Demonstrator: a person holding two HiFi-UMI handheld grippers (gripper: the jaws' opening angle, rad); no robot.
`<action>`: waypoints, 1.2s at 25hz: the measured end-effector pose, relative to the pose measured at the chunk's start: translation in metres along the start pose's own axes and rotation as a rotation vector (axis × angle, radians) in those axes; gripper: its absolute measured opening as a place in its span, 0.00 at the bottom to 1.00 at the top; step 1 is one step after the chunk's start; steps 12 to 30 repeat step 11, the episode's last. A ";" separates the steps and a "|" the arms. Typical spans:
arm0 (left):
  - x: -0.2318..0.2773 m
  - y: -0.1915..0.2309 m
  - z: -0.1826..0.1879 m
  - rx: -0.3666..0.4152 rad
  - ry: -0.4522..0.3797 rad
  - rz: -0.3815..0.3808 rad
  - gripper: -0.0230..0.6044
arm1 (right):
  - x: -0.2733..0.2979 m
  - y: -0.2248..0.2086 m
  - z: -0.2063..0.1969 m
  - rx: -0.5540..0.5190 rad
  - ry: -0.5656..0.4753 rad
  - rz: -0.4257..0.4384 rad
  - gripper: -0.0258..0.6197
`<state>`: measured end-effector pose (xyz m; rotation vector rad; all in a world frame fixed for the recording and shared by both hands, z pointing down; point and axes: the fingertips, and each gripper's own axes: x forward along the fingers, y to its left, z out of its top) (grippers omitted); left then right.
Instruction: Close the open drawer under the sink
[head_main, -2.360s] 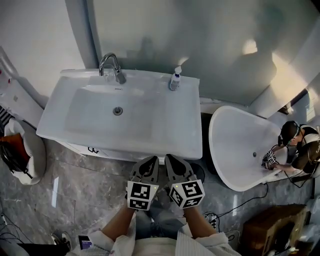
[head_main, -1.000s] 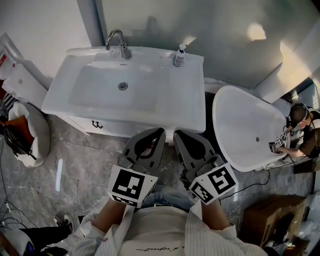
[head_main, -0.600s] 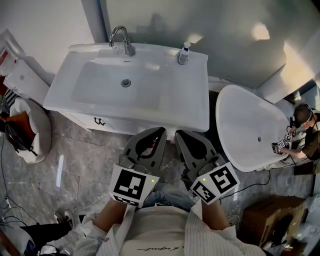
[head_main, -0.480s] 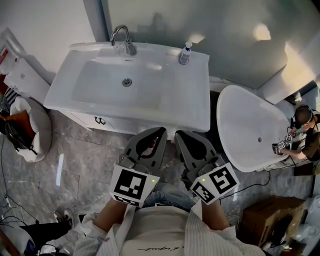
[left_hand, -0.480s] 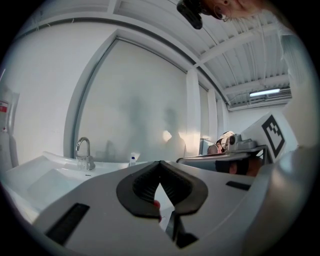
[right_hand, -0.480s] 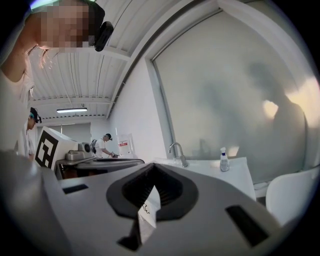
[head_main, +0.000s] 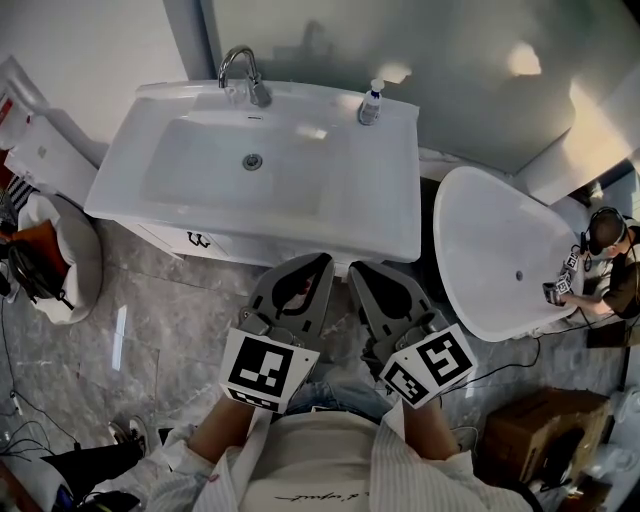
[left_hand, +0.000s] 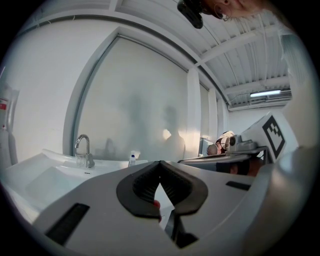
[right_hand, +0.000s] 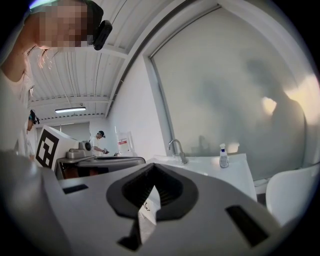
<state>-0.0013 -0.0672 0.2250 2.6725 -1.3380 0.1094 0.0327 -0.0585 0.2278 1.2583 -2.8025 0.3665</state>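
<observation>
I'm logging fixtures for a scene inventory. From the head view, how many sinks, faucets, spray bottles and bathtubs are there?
Sink: 1
Faucet: 1
Spray bottle: 1
Bathtub: 1
Total: 4

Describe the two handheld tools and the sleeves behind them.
The left tool and the right tool are both grey plastic and taper to narrow tips, with black ribbed pads inside. Each carries a white cube printed with black square markers. The sleeves are loose and off-white.
</observation>
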 end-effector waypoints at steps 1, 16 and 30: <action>0.001 0.000 0.000 0.003 0.000 -0.001 0.06 | 0.000 -0.001 0.000 0.002 0.002 0.000 0.05; 0.004 -0.001 -0.001 0.009 0.010 -0.005 0.06 | 0.001 -0.006 -0.005 0.024 0.016 -0.005 0.05; 0.004 -0.001 -0.001 0.009 0.010 -0.005 0.06 | 0.001 -0.006 -0.005 0.024 0.016 -0.005 0.05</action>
